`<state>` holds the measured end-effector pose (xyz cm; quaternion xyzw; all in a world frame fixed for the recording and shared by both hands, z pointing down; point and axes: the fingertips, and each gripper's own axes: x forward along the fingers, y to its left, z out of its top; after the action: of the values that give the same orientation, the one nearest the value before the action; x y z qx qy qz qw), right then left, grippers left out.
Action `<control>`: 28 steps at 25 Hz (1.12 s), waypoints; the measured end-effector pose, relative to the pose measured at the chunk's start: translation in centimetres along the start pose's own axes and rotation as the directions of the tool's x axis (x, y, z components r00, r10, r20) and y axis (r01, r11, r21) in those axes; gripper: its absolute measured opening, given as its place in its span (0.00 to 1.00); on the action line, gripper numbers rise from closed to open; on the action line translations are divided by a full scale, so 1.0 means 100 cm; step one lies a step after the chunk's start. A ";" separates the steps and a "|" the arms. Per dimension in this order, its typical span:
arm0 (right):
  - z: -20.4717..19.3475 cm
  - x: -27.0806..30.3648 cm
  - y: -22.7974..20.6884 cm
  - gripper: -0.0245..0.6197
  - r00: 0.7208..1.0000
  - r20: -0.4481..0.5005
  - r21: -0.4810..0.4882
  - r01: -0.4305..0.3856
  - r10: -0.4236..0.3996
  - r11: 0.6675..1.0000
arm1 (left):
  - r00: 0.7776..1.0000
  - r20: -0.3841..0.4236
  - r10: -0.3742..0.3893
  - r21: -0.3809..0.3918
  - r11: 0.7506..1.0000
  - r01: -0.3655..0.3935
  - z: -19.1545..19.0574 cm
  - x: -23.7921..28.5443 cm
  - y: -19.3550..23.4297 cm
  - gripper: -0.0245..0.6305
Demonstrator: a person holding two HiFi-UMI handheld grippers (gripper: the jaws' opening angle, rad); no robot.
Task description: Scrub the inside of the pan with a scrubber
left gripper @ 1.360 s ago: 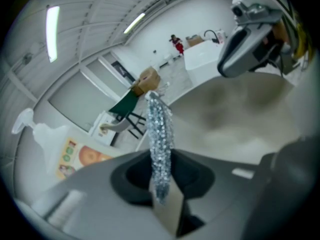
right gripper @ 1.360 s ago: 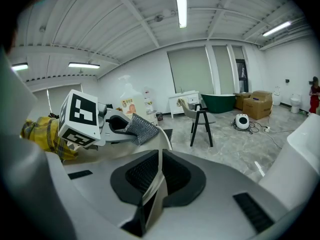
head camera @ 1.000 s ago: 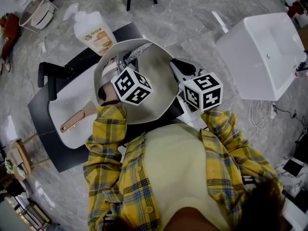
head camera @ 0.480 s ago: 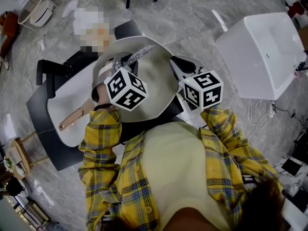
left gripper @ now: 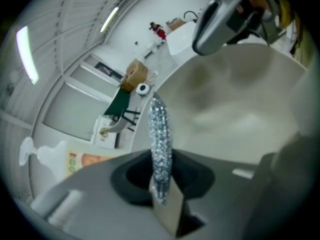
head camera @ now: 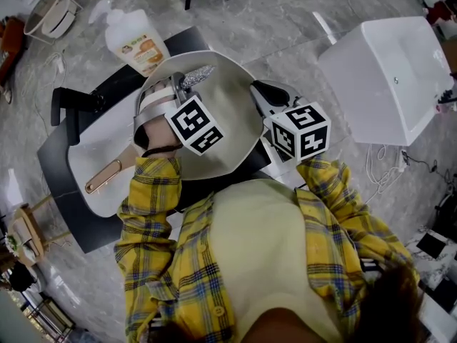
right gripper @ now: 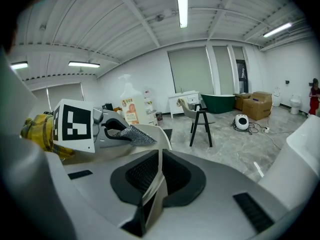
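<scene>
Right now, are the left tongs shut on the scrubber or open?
Shut on it. The left gripper view shows the left tongs pinching the glittery scrubber, which sticks out toward the pan.

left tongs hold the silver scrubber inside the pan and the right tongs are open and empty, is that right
No. The right tongs are not open and empty: they are shut on the rim of the pan, as the right gripper view shows. The left tongs do hold the silver scrubber inside the pan.
</scene>
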<state>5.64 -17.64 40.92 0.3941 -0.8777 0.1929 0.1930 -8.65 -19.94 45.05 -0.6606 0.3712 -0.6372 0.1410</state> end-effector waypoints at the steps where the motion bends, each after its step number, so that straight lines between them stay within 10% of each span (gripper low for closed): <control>1: 0.000 0.000 0.000 0.06 1.000 0.000 0.000 0.000 0.000 1.000 | 1.000 -0.001 0.005 0.022 1.000 -0.005 0.002 0.001 -0.002 0.17; 17: 0.000 -0.001 0.000 0.06 1.000 0.003 -0.004 -0.003 0.003 1.000 | 0.992 0.055 -0.113 0.141 0.984 0.105 0.027 -0.005 -0.044 0.17; 28: 0.000 0.000 0.001 0.06 1.000 0.004 -0.013 -0.002 0.002 1.000 | 0.969 0.064 -0.237 0.309 0.928 0.206 0.033 -0.019 -0.067 0.17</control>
<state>5.60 -17.60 40.90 0.3924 -0.8796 0.1867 0.1934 -3.24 -14.98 47.59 -0.7003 0.1855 -0.6640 0.1852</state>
